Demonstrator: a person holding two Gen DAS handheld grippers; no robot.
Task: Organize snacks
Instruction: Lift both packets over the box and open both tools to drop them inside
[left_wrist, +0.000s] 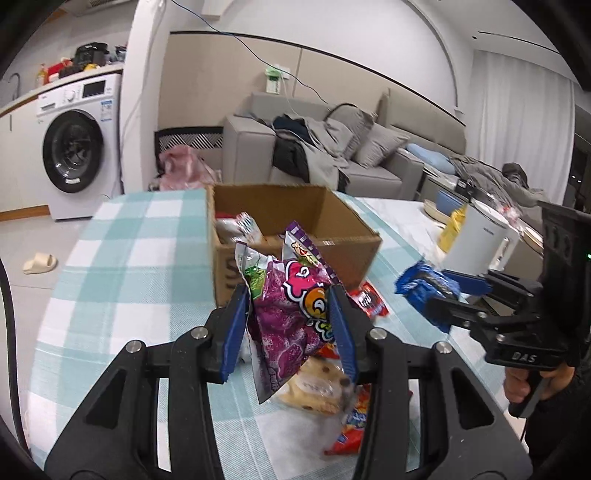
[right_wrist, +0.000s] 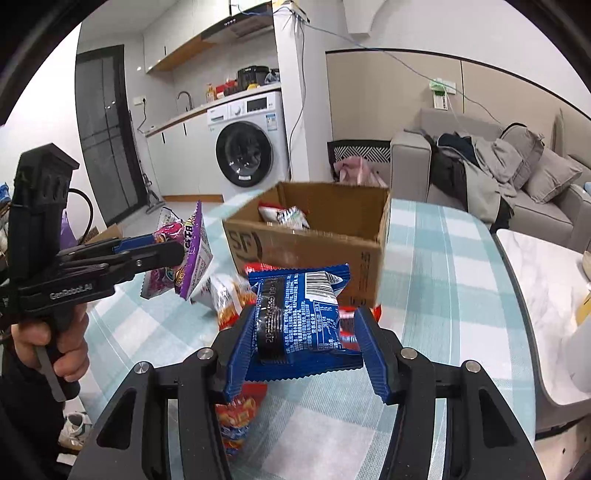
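My left gripper (left_wrist: 288, 295) is shut on a purple snack bag (left_wrist: 291, 314), with a green-and-white packet (left_wrist: 253, 266) bunched against it, held above the table. In the right wrist view the same left gripper (right_wrist: 166, 247) holds the purple bag (right_wrist: 190, 251) to the left of the box. My right gripper (right_wrist: 306, 314) is shut on a blue packet (right_wrist: 299, 321), barcode side up; the left wrist view shows the right gripper (left_wrist: 443, 291) with the blue packet (left_wrist: 421, 284). An open cardboard box (left_wrist: 332, 236) (right_wrist: 306, 243) stands just beyond both, with several packets (right_wrist: 284, 216) inside.
Loose snacks lie on the teal checked tablecloth (left_wrist: 129, 277) under the grippers: a cookie bag (left_wrist: 317, 384), a red packet (left_wrist: 369, 299), orange-red bags (right_wrist: 232, 299) (right_wrist: 236, 417). A white appliance (left_wrist: 476, 236) and a yellow bag (left_wrist: 454, 225) stand to the right. A hand (right_wrist: 66, 354) grips the left handle.
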